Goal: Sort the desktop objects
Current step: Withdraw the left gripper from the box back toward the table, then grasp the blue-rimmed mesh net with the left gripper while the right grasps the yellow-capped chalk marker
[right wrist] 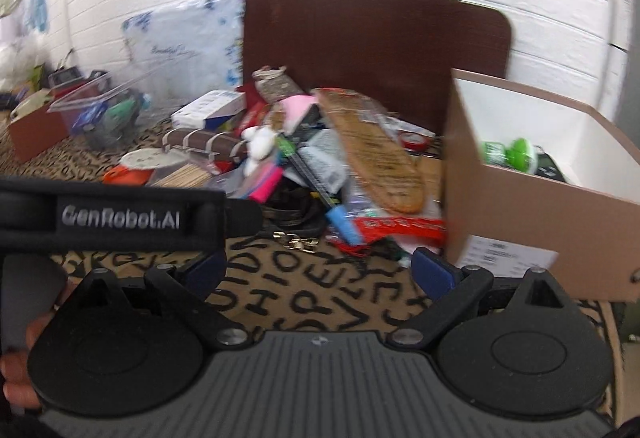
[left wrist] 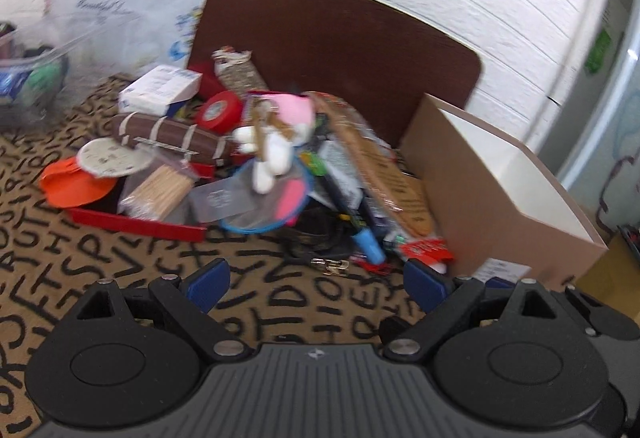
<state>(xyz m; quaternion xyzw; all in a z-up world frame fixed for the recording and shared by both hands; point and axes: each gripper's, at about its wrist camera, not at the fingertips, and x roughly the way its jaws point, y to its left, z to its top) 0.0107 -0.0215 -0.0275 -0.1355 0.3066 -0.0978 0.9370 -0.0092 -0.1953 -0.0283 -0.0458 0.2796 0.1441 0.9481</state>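
Both my claws are hanging low over the letter-print cloth (left wrist: 120,270), pointed at the junk pile, jaws spread wide with nothing in them. My left gripper (left wrist: 318,280) sits just short of the belt buckle (left wrist: 334,265) and blue marker (left wrist: 370,244). My right gripper (right wrist: 320,270) is close beside the cardboard box (right wrist: 520,222), which has a green thing (right wrist: 514,154) inside. The plush toy (left wrist: 272,146) lies mid-pile. Everything's motion-blurred.

The pile of objects (left wrist: 280,166) lies on the tablecloth (left wrist: 120,278). The cardboard box (left wrist: 500,198) stands right of it, the clear bin (left wrist: 32,86) left, the board (left wrist: 340,50) behind.
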